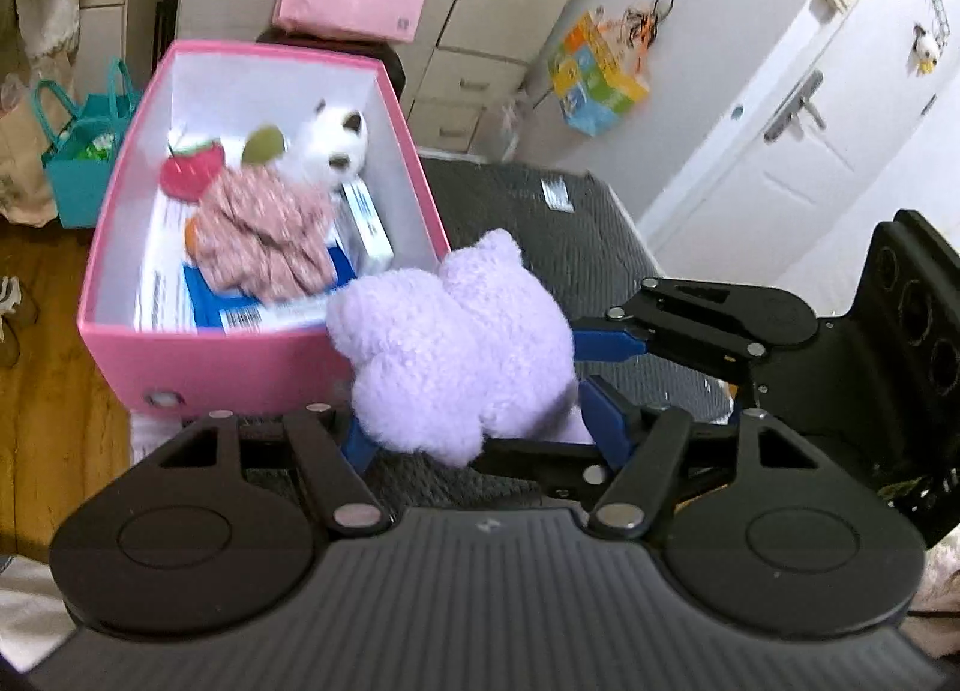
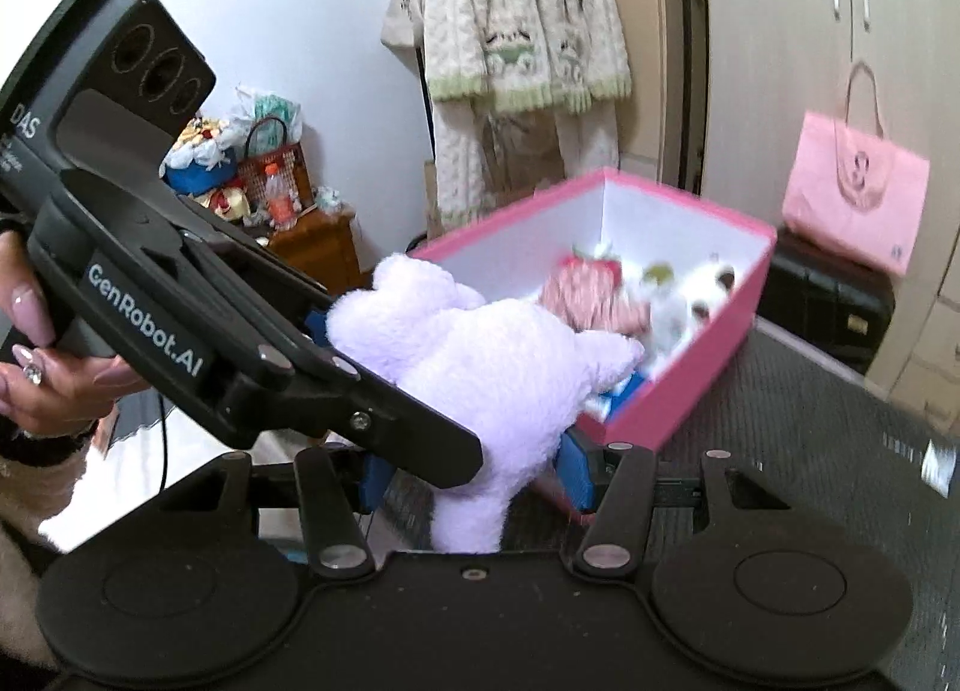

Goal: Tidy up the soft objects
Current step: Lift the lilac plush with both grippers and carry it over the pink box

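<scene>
Showing hand, right view only.

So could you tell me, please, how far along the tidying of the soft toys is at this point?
Done: a white plush, a strawberry toy and pink patterned fabric lie in the pink box. In hand: the purple plush, clamped by both the left tool and the right tool beside the box. Left: lowering it in.
</scene>
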`<act>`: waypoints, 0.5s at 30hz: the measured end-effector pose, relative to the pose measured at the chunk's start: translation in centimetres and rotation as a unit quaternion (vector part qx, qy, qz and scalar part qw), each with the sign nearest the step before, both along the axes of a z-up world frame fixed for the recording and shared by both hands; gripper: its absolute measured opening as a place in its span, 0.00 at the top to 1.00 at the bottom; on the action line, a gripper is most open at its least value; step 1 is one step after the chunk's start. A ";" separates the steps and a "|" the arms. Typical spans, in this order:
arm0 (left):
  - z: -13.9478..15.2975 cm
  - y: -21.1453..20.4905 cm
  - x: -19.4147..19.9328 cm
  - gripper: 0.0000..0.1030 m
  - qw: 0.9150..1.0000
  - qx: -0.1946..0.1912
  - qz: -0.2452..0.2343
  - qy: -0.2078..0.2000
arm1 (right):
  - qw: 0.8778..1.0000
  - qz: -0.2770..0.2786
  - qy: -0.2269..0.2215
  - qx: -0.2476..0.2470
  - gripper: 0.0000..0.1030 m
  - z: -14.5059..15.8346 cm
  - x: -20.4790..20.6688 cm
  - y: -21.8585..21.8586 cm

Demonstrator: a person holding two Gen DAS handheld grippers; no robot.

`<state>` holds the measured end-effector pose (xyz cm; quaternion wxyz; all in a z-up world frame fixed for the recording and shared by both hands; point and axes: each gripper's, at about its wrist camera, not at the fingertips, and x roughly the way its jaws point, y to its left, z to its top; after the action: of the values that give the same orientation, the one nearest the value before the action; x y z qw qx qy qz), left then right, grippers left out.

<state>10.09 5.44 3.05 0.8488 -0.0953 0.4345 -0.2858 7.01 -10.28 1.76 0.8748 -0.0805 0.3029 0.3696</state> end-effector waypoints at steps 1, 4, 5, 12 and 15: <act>0.2 0.3 0.5 0.35 1.000 -0.004 0.001 -0.005 | 1.000 0.001 -0.002 0.000 0.42 0.2 0.5 0.3; 0.7 1.2 2.1 0.35 1.000 -0.011 0.007 -0.019 | 1.000 0.007 -0.008 0.005 0.42 0.9 2.0 0.8; 0.8 1.4 2.7 0.35 1.000 -0.012 0.010 -0.024 | 1.000 0.007 -0.015 0.004 0.42 1.2 2.6 1.0; 1.2 2.7 7.5 0.36 0.998 -0.029 0.033 -0.040 | 0.999 0.002 -0.054 0.006 0.42 1.9 7.7 2.3; 0.4 3.3 9.7 0.37 0.998 -0.053 0.039 -0.011 | 0.999 0.012 -0.040 0.010 0.42 1.7 10.3 2.7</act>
<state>19.82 8.77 3.49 0.8581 -0.1539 0.4049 -0.2758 17.31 -7.60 3.44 0.8825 -0.0904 0.2630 0.3794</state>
